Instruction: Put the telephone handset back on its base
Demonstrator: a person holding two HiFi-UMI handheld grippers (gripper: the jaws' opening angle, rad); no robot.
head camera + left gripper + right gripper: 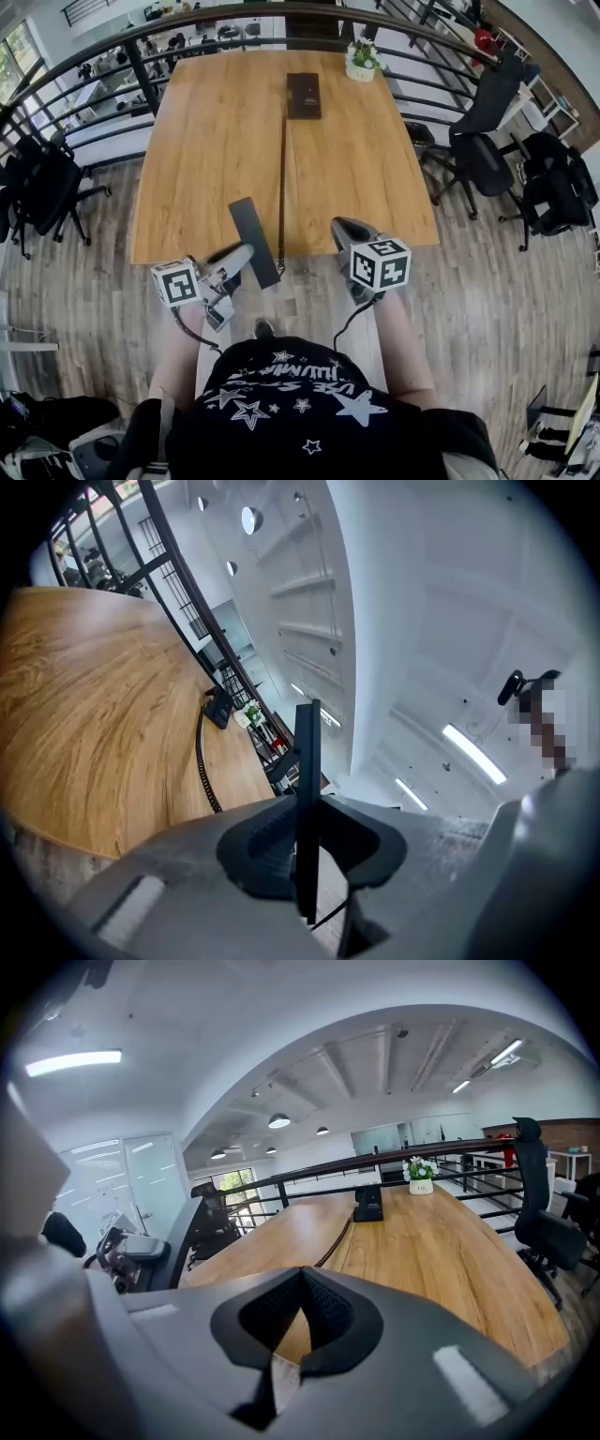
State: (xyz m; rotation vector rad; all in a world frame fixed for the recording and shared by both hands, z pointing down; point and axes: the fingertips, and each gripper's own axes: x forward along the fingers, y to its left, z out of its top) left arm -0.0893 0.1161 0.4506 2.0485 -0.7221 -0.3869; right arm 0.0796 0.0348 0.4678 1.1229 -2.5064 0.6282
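Observation:
A long wooden table [206, 141] bears the dark telephone base [303, 95] near its far end. A coiled cord [281, 187] runs from the base straight back to the near edge. My left gripper [246, 253] is shut on the flat black handset [254, 241], which hangs slanted over the table's front edge. In the left gripper view the handset [307, 752] stands edge-on between the pads, with the base [218, 708] far off. My right gripper [339, 227] is shut on nothing at the front edge, right of the cord. The right gripper view shows the base [368, 1203] ahead.
A small potted plant [361, 61] stands at the table's far right corner. A curved dark railing [141, 75] runs behind the table. Black office chairs sit at the right [483, 141] and the left [42, 192]. The floor is wood plank.

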